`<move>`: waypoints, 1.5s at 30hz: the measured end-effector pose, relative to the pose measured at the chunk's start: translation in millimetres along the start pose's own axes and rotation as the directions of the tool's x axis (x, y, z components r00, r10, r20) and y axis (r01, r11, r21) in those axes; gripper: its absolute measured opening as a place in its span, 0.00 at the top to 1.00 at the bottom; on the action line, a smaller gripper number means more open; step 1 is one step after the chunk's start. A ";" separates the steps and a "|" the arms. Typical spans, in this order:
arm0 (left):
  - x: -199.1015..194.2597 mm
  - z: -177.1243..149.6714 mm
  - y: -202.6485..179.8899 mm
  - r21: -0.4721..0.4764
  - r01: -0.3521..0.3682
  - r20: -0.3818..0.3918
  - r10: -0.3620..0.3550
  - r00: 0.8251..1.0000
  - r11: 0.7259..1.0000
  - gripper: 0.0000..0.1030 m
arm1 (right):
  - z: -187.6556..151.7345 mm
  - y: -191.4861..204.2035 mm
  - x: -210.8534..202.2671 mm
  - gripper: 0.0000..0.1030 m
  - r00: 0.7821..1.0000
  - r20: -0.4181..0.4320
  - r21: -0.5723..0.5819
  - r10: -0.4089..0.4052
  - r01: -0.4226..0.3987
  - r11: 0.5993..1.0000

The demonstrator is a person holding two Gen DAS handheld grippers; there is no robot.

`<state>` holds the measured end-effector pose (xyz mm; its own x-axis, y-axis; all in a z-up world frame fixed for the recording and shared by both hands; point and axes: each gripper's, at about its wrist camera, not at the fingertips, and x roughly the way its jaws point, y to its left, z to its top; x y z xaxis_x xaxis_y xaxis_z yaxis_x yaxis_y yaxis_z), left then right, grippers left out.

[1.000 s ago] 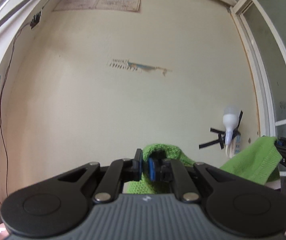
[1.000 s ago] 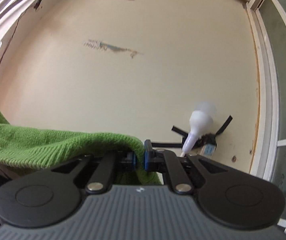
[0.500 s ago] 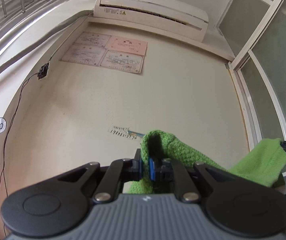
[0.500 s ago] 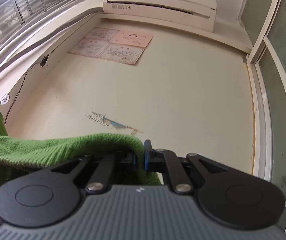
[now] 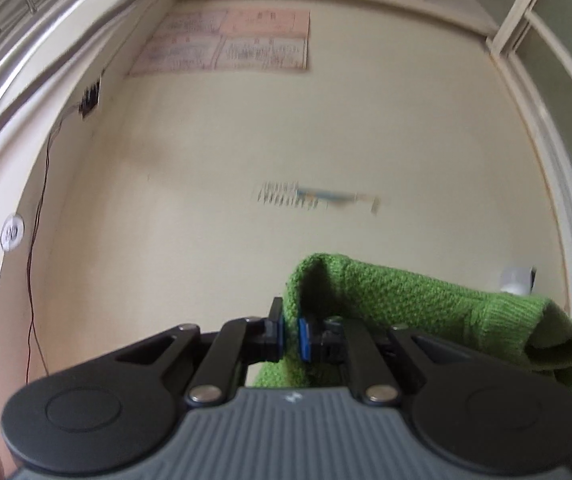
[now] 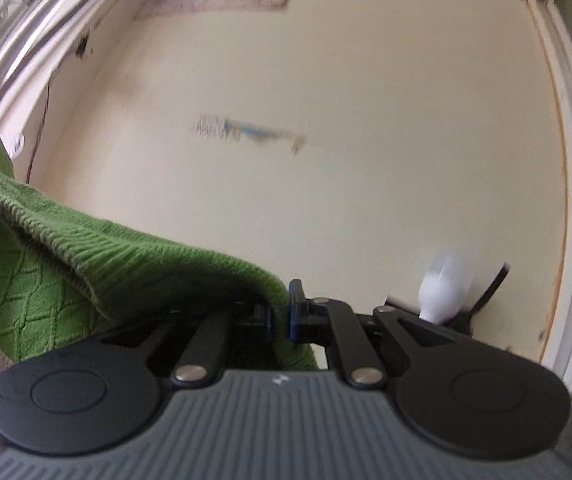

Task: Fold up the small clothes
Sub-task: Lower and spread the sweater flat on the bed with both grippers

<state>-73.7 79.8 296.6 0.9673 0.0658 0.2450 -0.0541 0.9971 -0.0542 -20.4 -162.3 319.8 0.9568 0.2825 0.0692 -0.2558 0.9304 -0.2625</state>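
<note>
We hold the green knitted garment (image 5: 414, 300) up in the air in front of the cream wall (image 5: 245, 152), stretched between our two tools. The left hand-held gripper (image 5: 290, 334) is clamped on one edge of the garment: the knit goes down between its two blue pads (image 5: 305, 338), and the cloth rises above the fingertips and runs off to the right of this gripper. At the far right of the left wrist view the cloth ends in a ribbed corner, beside a dark part with letters that we cannot read.

The right hand-held gripper (image 6: 281, 316) is clamped on another edge of the same garment; here the green knit (image 6: 85, 256) comes from the left of this gripper, with a diamond pattern and a ribbed border, and it is pinched between the pads.

On the wall, above the garment, hang pink and white papers (image 5: 229, 42). To the right of the garment, low on the wall, a white bulb (image 6: 444, 286) is fixed with black tape. The pictures are a little blurred.
</note>
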 end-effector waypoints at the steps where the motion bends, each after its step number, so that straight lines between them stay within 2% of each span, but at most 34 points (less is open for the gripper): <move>1: 20.0 -18.8 -3.4 0.013 -0.014 -0.067 0.015 0.998 1.000 0.93 | -25.4 4.0 25.2 0.89 0.997 -0.073 0.009 0.005 -0.004 1.000; 2: 46.7 -46.9 -7.7 0.030 -0.026 -0.158 0.031 0.987 0.999 0.93 | -51.9 9.2 50.6 0.88 0.990 -0.141 0.021 0.004 -0.001 1.000; 3: 72.0 -75.0 -12.5 0.051 -0.028 -0.240 0.039 0.970 0.998 0.92 | -79.3 15.4 76.5 0.82 0.977 -0.213 0.031 -0.003 0.010 0.999; 4: 97.0 -106.1 -18.2 0.089 -0.030 -0.329 0.058 0.943 0.996 0.89 | -114.3 25.3 108.3 0.76 0.951 -0.308 0.030 -0.013 0.023 0.999; 5: 123.4 -143.7 -23.2 0.140 -0.032 -0.446 0.092 0.890 0.990 0.89 | -150.0 32.5 137.1 0.59 0.914 -0.405 0.022 -0.035 0.048 0.999; 7: 150.7 -205.2 -19.4 0.168 -0.046 -0.635 0.144 0.759 0.985 0.93 | -218.6 37.9 173.6 0.58 0.815 -0.577 0.044 -0.051 0.094 0.995; 8: 149.0 -222.2 -11.9 0.151 -0.055 -0.664 0.142 0.734 0.987 0.93 | -246.1 37.2 177.2 0.59 0.772 -0.635 0.075 -0.029 0.099 0.992; 9: 142.5 -230.3 -4.4 0.142 -0.059 -0.664 0.139 0.734 0.988 0.91 | -266.1 34.1 170.0 0.57 0.751 -0.661 0.127 0.006 0.103 0.987; 12: 116.3 -230.6 13.9 0.154 -0.075 -0.641 0.157 0.751 0.985 0.89 | -295.4 24.0 122.5 0.48 0.757 -0.644 0.245 0.111 0.066 0.967; 14: 95.9 -222.9 22.7 0.124 -0.052 -0.642 0.120 0.757 0.991 0.89 | -305.2 20.2 92.3 0.42 0.746 -0.652 0.277 0.140 0.062 0.959; 16: 75.7 -216.4 25.6 0.106 -0.021 -0.646 0.085 0.759 0.994 0.83 | -306.9 16.3 68.1 0.40 0.738 -0.642 0.370 0.207 0.062 0.927; 18: 56.9 -213.0 22.4 0.096 0.021 -0.660 0.048 0.750 0.995 0.78 | -298.3 17.1 49.7 0.30 0.750 -0.609 0.448 0.256 0.060 0.892; 21: 26.5 -214.3 11.1 0.112 0.103 -0.670 -0.001 0.743 0.988 0.76 | -285.1 30.8 31.9 0.22 0.772 -0.548 0.529 0.322 0.021 0.849; 23: 3.3 -216.0 1.2 0.126 0.151 -0.673 -0.027 0.739 0.980 0.69 | -277.3 44.4 31.6 0.17 0.771 -0.518 0.553 0.372 -0.031 0.833; 24: -6.2 -217.2 -2.1 0.131 0.169 -0.677 -0.037 0.735 0.977 0.68 | -277.1 54.5 31.5 0.25 0.762 -0.524 0.539 0.380 -0.049 0.841; 25: -15.5 -217.8 -4.6 0.133 0.185 -0.679 -0.046 0.733 0.974 0.68 | -278.4 63.4 36.3 0.42 0.746 -0.551 0.500 0.373 -0.063 0.864; 26: -24.2 -217.6 -5.7 0.132 0.195 -0.680 -0.055 0.731 0.972 0.68 | -281.8 69.0 41.5 0.98 0.729 -0.584 0.447 0.356 -0.077 0.891; 27: -31.9 -217.1 -5.3 0.122 0.202 -0.682 -0.066 0.728 0.972 0.68 | -287.4 67.7 50.2 0.97 0.707 -0.620 0.401 0.340 -0.087 0.912; 28: -38.9 -216.2 -4.3 0.104 0.210 -0.687 -0.083 0.722 0.972 0.68 | -288.1 60.1 55.9 0.98 0.720 -0.632 0.358 0.286 -0.056 0.932; 29: -45.0 -215.0 -3.2 0.087 0.219 -0.689 -0.100 0.717 0.972 0.68 | -286.4 48.9 62.9 0.98 0.744 -0.642 0.274 0.185 -0.002 0.962; 30: -51.1 -213.8 -2.6 0.083 0.223 -0.689 -0.106 0.717 0.971 0.67 | -284.4 34.4 70.2 0.98 0.776 -0.630 0.139 0.030 0.075 0.987; 31: -56.1 -212.9 -2.1 0.092 0.220 -0.686 -0.099 0.721 0.971 0.66 | -283.0 18.2 78.5 0.97 0.789 -0.590 -0.040 -0.174 0.187 0.982; 32: -60.2 -212.3 -1.3 0.107 0.212 -0.683 -0.083 0.725 0.972 0.65 | -283.8 -1.1 87.0 0.95 0.767 -0.545 -0.165 -0.339 0.299 0.940; 33: -64.2 -211.9 -0.2 0.123 0.197 -0.683 -0.061 0.728 0.973 0.63 | -283.7 -22.7 94.0 0.92 0.719 -0.536 -0.214 -0.442 0.391 0.895; 34: -68.0 -211.6 2.1 0.130 0.184 -0.683 -0.046 0.728 0.974 0.61 | -277.2 -47.9 93.6 0.92 0.672 -0.581 -0.157 -0.460 0.462 0.873; 35: -71.4 -211.6 5.9 0.122 0.174 -0.687 -0.043 0.725 0.977 0.61 | -267.2 -66.1 83.1 0.88 0.697 -0.617 0.006 -0.365 0.468 0.884; 36: -73.8 -212.2 10.1 0.106 0.163 -0.695 -0.044 0.717 0.981 0.59 | -258.2 -75.1 67.4 0.66 0.758 -0.609 0.195 -0.232 0.426 0.883; 37: -75.4 -213.7 14.7 0.087 0.148 -0.707 -0.044 0.706 0.985 0.58 | -252.1 -73.5 54.4 0.48 0.799 -0.590 0.325 -0.116 0.366 0.872; 38: -76.5 -215.7 18.6 0.073 0.136 -0.718 -0.042 0.695 0.988 0.57 | -247.7 -63.6 42.9 0.21 0.822 -0.569 0.406 -0.019 0.302 0.863; 40: -77.4 -220.7 23.8 0.070 0.114 -0.734 -0.027 0.679 0.991 0.56 | -242.0 -26.8 20.5 0.16 0.854 -0.506 0.481 0.121 0.163 0.862; 41: -76.7 -223.1 25.5 0.073 0.104 -0.743 -0.015 0.669 0.992 0.56 | -241.3 -4.6 13.2 0.16 0.853 -0.489 0.480 0.180 0.091 0.873; 42: -76.7 -224.7 27.0 0.074 0.095 -0.751 -0.007 0.660 0.993 0.56 | -242.9 23.4 9.7 0.15 0.837 -0.490 0.461 0.243 0.013 0.887; 44: -81.7 -223.6 29.4 0.073 0.091 -0.750 -0.006 0.662 0.993 0.56 | -250.8 66.0 11.4 0.15 0.784 -0.538 0.419 0.309 -0.070 0.905; 45: -85.7 -221.4 30.3 0.079 0.091 -0.744 -0.002 0.668 0.993 0.56 | -259.6 81.4 14.6 0.27 0.753 -0.571 0.403 0.326 -0.088 0.911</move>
<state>-103.4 95.7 59.6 0.8310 0.0125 -0.5562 0.0151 0.9989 0.0450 8.8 -143.1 49.6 0.7162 0.3828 -0.5835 -0.3733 0.9166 0.1431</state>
